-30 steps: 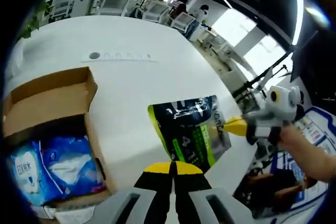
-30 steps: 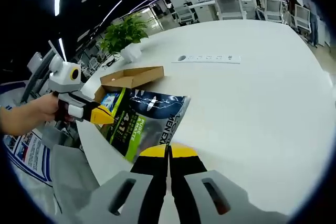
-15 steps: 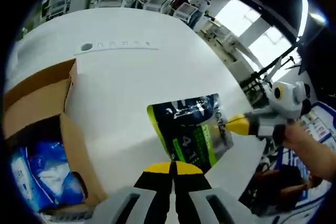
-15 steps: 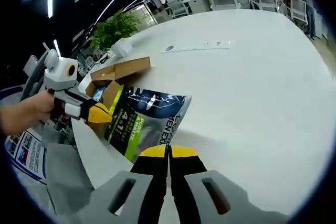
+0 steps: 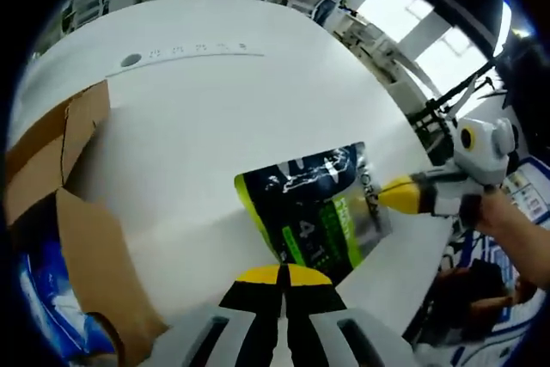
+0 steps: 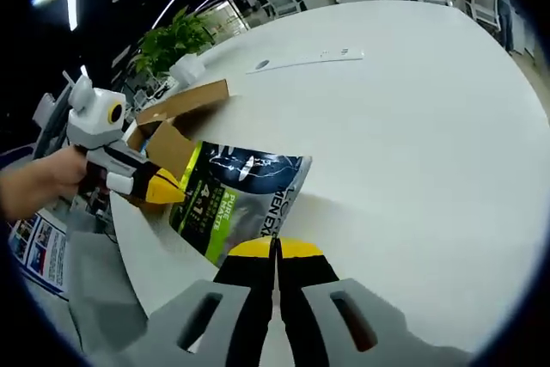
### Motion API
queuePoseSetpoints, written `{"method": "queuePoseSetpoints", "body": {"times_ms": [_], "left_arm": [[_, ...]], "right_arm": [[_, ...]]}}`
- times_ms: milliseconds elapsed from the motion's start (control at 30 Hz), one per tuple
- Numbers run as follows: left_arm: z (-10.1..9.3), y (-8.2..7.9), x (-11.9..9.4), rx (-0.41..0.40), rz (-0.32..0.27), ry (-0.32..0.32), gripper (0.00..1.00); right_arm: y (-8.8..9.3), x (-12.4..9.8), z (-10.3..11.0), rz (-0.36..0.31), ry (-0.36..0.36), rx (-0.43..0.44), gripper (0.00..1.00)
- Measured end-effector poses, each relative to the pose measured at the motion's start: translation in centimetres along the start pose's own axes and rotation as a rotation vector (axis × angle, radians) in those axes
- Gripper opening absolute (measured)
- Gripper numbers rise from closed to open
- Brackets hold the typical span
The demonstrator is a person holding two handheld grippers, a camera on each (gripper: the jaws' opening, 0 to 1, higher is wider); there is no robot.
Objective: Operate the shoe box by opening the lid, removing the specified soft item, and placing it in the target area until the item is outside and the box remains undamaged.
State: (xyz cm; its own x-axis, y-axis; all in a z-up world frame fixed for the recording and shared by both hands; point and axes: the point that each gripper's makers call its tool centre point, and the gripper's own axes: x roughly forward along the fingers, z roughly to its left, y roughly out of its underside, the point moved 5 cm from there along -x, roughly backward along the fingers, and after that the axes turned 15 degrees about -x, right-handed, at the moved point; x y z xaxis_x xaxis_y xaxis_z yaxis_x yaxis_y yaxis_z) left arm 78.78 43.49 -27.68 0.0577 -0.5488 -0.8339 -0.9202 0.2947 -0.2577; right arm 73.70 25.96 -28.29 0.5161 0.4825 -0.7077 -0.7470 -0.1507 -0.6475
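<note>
I am seeing the dark-and-green soft pouch [image 5: 314, 212] lying flat near the desk's edge, outside the brown shoe box [image 6: 172, 118], whose flaps are standing open.

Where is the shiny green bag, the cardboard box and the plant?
green bag [image 5: 314, 208]: left gripper view, middle of its printed front.
cardboard box [image 5: 99, 268]: left gripper view, on the raised brown flap.
plant [image 6: 172, 40]: right gripper view, on the leaves.

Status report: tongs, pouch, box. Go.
Both tongs shut, left tongs and right tongs each pinching the pouch edge. Pouch out on white table. Shoe box open beside it. Nothing in the way.
</note>
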Motion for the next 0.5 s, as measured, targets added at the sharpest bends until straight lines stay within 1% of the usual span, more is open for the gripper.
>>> {"method": "queuePoseSetpoints", "body": {"times_ms": [100, 333, 500], "left_arm": [[0.1, 0.2, 0.3, 0.006, 0.011, -0.007, 0.0], [0.4, 0.1, 1.1, 0.001, 0.026, -0.016, 0.0], [0.6, 0.3, 1.6, 0.003, 0.042, -0.023, 0.0]], "right_arm": [[0.4, 0.4, -0.4, 0.005, -0.003, 0.007, 0.0], [0.7, 0.4, -0.2, 0.014, -0.004, 0.014, 0.0], [1.0, 0.8, -0.6, 0.022, -0.003, 0.018, 0.0]]}}
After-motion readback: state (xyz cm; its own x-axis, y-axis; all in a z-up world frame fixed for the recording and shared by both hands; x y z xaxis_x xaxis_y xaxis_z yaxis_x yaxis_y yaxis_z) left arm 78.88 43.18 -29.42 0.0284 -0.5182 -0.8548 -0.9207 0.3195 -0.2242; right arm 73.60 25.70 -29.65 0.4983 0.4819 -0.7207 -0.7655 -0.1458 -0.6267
